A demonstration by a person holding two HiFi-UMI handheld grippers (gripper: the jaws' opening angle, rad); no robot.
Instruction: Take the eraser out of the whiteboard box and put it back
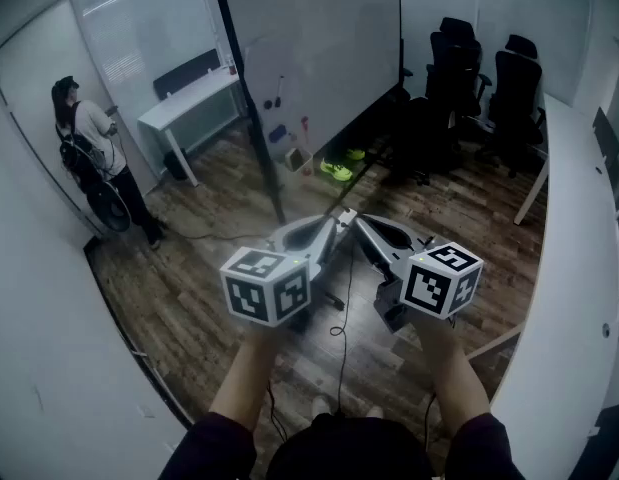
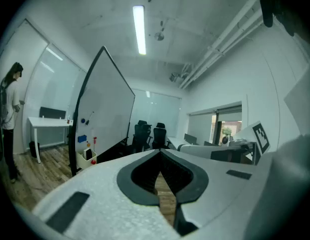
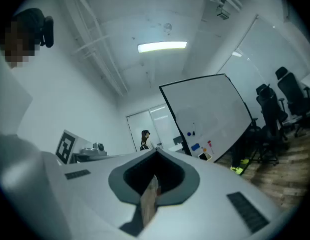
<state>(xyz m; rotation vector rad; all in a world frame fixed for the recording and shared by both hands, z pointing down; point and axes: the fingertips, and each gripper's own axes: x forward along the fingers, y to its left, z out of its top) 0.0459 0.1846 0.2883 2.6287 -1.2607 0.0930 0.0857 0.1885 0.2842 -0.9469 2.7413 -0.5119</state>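
A whiteboard (image 1: 309, 48) on a dark stand stands across the room, far from both grippers. Low on it hangs a small cream box (image 1: 297, 156) with a dark block standing in it (image 2: 87, 154). A blue pad (image 1: 277, 133) sticks to the board just above the box. My left gripper (image 1: 340, 217) and right gripper (image 1: 353, 217) are held side by side in mid-air, tips almost touching, pointed toward the board. Both are shut with nothing between the jaws. The box also shows in the right gripper view (image 3: 205, 156).
A person (image 1: 89, 148) stands at the far left by a white desk (image 1: 189, 103). Black office chairs (image 1: 479, 78) crowd the back right, beside a long white table (image 1: 579, 268). Yellow-green shoes (image 1: 337, 170) lie under the board. A cable (image 1: 339, 308) runs over the wooden floor.
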